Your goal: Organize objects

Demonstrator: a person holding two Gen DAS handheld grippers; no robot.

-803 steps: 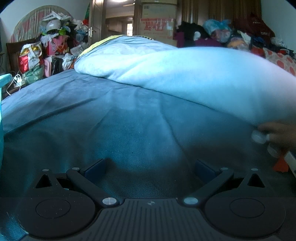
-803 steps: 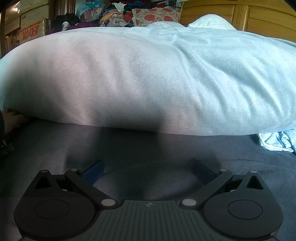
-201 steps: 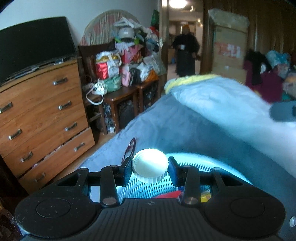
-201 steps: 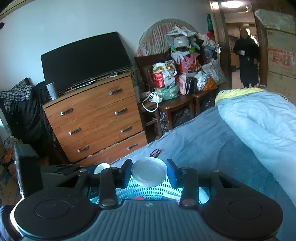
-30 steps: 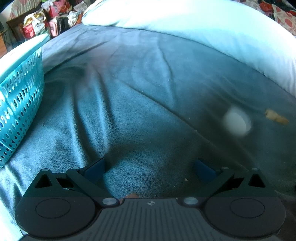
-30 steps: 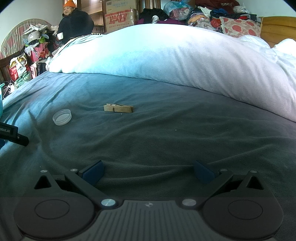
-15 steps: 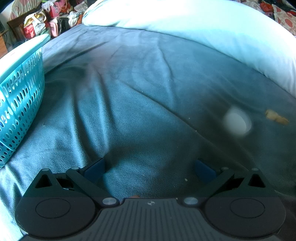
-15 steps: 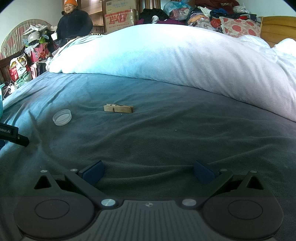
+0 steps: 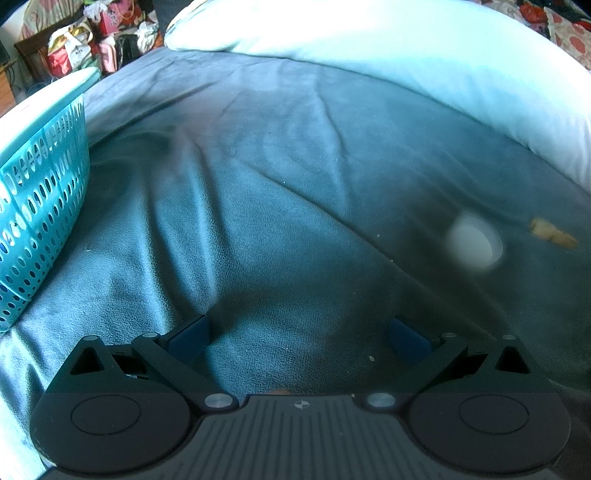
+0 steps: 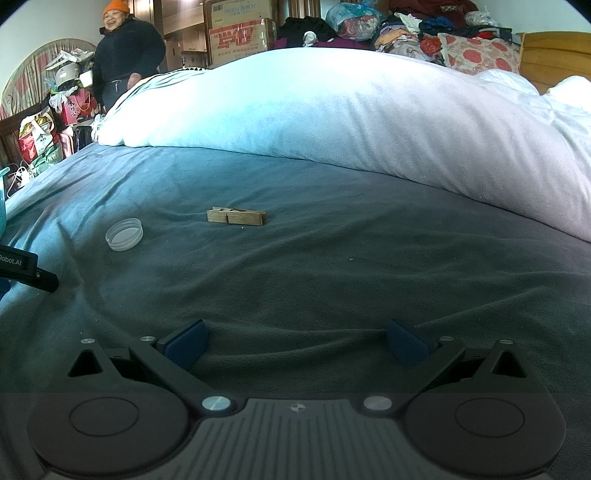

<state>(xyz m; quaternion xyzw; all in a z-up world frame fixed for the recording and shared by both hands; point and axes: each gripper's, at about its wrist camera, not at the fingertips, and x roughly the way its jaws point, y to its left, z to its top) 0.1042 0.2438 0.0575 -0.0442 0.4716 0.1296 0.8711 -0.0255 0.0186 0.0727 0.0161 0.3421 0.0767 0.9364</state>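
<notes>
A white plastic lid lies open side up on the dark blue-grey bedspread, with a wooden clothespin a little to its right. The left wrist view shows the same lid and clothespin blurred at the right. A turquoise perforated basket stands at the far left. My left gripper is open and empty, low over the bedspread. My right gripper is open and empty too, well short of the clothespin. Part of the left gripper's body shows at the right view's left edge.
A bulky pale blue duvet is heaped across the far side of the bed. A person in dark clothes and an orange hat stands beyond the bed's far left corner. Bags, boxes and clothes crowd the room behind.
Both grippers have stayed almost still over the last second, open and empty. The person at the back has shifted slightly. Several seconds ago each gripper held a white lid over the basket.
</notes>
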